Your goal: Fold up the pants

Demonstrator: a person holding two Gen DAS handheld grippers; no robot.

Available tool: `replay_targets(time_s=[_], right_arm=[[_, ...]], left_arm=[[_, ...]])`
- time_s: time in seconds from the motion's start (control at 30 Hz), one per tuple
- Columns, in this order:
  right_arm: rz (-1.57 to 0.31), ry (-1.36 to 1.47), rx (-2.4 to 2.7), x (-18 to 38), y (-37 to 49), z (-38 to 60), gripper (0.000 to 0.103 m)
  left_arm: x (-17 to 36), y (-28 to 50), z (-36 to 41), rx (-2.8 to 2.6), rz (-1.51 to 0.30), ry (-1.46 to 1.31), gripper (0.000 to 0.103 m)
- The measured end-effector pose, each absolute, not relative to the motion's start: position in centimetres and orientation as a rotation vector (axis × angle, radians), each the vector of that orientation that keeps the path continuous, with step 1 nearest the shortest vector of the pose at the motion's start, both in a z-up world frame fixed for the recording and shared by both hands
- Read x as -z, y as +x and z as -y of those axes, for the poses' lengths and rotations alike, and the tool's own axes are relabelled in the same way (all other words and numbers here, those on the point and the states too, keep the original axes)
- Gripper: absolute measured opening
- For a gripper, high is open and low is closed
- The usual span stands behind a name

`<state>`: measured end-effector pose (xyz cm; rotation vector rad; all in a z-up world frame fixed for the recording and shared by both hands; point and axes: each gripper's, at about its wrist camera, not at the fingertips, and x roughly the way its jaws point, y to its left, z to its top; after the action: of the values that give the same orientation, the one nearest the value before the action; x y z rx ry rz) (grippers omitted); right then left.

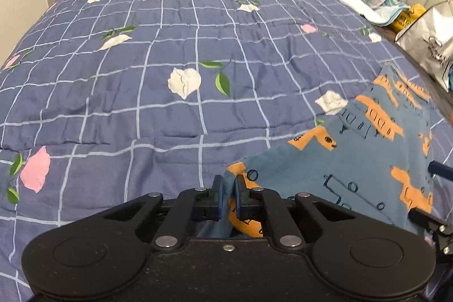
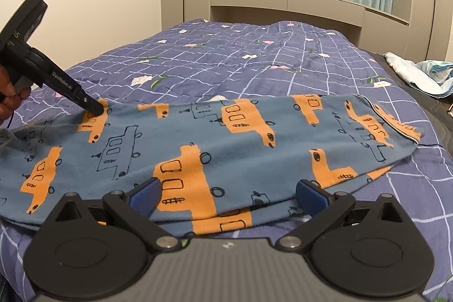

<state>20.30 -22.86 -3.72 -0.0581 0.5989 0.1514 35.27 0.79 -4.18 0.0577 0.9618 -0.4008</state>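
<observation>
The pants (image 2: 226,149) lie across the near part of the bed (image 2: 254,58), blue with orange vehicles, stretched left to right and apparently already doubled, since a second layer peeks out along the near edge. The left tongs (image 1: 228,196) are pinched narrow on a bit of the fabric edge at the left end; from the right wrist view that same tool comes down at a slant from the upper left, the person's hand (image 2: 11,95) gripping its handle. The right tongs (image 2: 228,193) stand wide apart, blue pads either side of the near hem, gripping nothing yet.

To do this well, I'd say the right one should close on both layers at the near edge, not just the top one, before anything lifts. Then both ends should rise together and travel level, so the cloth carries over without dragging the quilt or skewing the fold. A light blue cloth (image 2: 419,75) sits far right, well apart.
</observation>
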Motion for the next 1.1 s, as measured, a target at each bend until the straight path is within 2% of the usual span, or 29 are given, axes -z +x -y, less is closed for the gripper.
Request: replay_targets(time_s=[0.1, 0.13, 0.2, 0.23, 0.27, 0.47, 0.8, 1.1], right_arm=[[-0.605, -0.046, -0.148, 4.0, 20.4, 23.1, 0.103], [-0.604, -0.046, -0.149, 4.0, 20.3, 23.1, 0.103], [-0.6, -0.048, -0.151, 3.9, 20.2, 23.2, 0.103], [-0.597, -0.045, -0.153, 3.8, 20.2, 23.4, 0.103], [-0.594, -0.035, -0.159, 3.7, 20.1, 23.8, 0.103], [-0.515, 0.063, -0.099, 2.4, 20.0, 28.0, 0.103], [-0.578, 0.268, 0.007, 2.9, 22.8, 40.1, 0.103], [-0.62, 0.428, -0.108, 4.2, 27.1, 46.2, 0.103]], left_arm=[[5.1, 35.2, -0.3, 0.388, -0.974, 0.079, 0.011], [5.0, 35.1, -0.2, 0.379, -0.971, 0.073, 0.015], [4.7, 35.0, -0.2, 0.356, -0.972, 0.065, 0.035], [4.5, 34.9, -0.1, 0.348, -0.976, 0.063, 0.055], [4.2, 34.8, 0.0, 0.34, -0.975, 0.064, 0.069], [2.4, 33.9, 3.0, 0.351, -0.93, 0.044, 0.096], [1.5, 34.5, 14.6, 0.512, -0.878, 0.124, 0.101], [3.3, 39.1, 23.5, 0.531, -0.864, 0.153, 0.101]])
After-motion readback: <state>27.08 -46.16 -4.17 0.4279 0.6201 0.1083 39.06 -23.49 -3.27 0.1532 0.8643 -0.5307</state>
